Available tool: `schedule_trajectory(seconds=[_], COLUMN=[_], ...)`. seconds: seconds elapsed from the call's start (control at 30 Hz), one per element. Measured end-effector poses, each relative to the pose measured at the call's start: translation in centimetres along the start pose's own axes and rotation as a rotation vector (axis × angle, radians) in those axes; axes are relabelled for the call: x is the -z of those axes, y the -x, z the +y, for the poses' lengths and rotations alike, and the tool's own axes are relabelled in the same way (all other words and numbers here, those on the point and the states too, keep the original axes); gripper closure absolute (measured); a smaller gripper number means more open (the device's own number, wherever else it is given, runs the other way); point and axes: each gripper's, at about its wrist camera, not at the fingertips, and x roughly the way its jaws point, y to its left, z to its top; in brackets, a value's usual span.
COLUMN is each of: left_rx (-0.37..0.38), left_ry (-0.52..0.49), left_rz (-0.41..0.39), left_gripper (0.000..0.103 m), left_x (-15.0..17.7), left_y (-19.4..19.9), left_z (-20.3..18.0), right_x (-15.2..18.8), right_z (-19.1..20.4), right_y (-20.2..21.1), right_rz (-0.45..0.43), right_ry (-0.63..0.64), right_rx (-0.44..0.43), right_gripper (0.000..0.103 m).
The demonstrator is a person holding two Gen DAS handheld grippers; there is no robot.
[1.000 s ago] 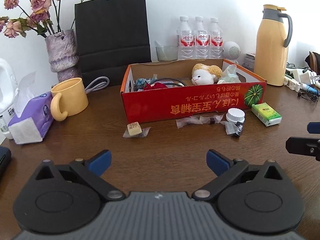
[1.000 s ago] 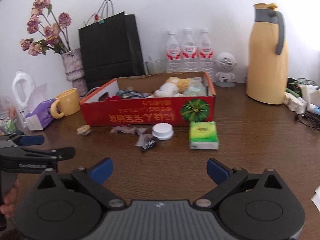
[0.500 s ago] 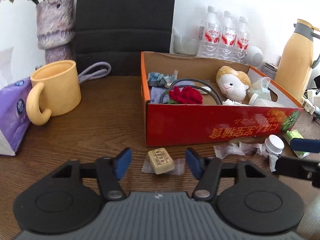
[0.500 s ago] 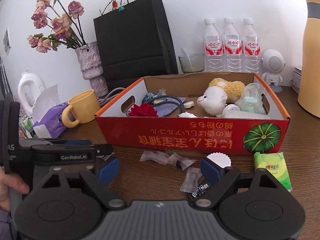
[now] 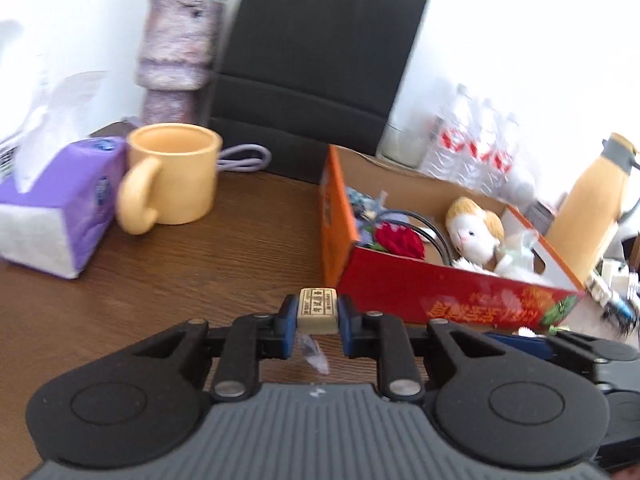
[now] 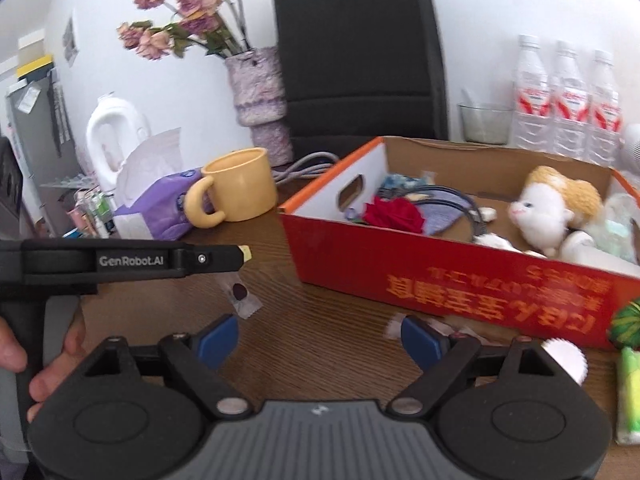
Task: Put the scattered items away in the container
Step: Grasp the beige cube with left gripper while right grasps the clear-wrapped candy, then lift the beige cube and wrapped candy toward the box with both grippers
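Observation:
My left gripper [image 5: 317, 314] is shut on a small beige wrapped candy block [image 5: 317, 309], held above the wooden table just left of the red cardboard box [image 5: 440, 292]. A bit of clear wrapper [image 5: 314, 354] hangs below it. In the right wrist view the left gripper [image 6: 244, 255] shows from the side with the candy at its tip. My right gripper [image 6: 316, 336] is open and empty, low over the table in front of the box [image 6: 460, 280]. Loose wrapped sweets [image 6: 240, 296], a white cap [image 6: 564, 358] and a green packet [image 6: 628, 392] lie on the table.
The box holds a plush toy [image 6: 552, 204], a red flower [image 6: 394, 214] and a cable. A yellow mug [image 5: 172, 174], purple tissue pack [image 5: 60, 204], vase [image 5: 176, 48], black bag [image 5: 316, 60], water bottles [image 6: 568, 96] and yellow flask [image 5: 592, 216] stand around it.
My left gripper has closed on the candy block and lifted it off the table, swinging left. My right gripper has moved closer to the front of the box.

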Motion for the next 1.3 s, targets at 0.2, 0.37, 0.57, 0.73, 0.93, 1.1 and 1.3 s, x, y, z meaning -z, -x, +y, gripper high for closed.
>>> schedule_trajectory(seconds=[0.2, 0.37, 0.57, 0.73, 0.93, 1.1, 1.3], left_rx=[0.062, 0.092, 0.114, 0.099, 0.045, -0.036, -0.097], left_ry=[0.116, 0.120, 0.100, 0.124, 0.017, -0.089, -0.218], left_rz=[0.060, 0.096, 0.106, 0.070, 0.043, -0.063, -0.174], left_gripper=[0.081, 0.081, 0.081, 0.081, 0.081, 0.081, 0.081], left_x=[-0.1, 0.4, 0.6, 0.6, 2.3, 6.0, 10.3], left_y=[0.2, -0.7, -0.3, 0.9, 3.0, 5.9, 10.5], left_z=[2.4, 2.5, 1.8, 1.7, -1.5, -6.5, -10.9], right_x=[-1.1, -0.2, -0.2, 1.3, 4.7, 7.3, 9.9], right_z=[3.8, 4.7, 4.8, 3.8, -0.2, -2.0, -1.5], right_y=[-5.0, -4.9, -5.2, -2.4, 5.5, 11.5, 16.3], right_rz=[0.057, 0.073, 0.088, 0.080, 0.009, -0.083, -0.174], right_ry=[0.085, 0.094, 0.110, 0.114, -0.044, -0.153, -0.156], right_rx=[-0.100, -0.126, -0.114, 0.022, 0.142, 0.215, 0.205], right_gripper=[0.024, 0.047, 0.085, 0.092, 0.092, 0.092, 0.092])
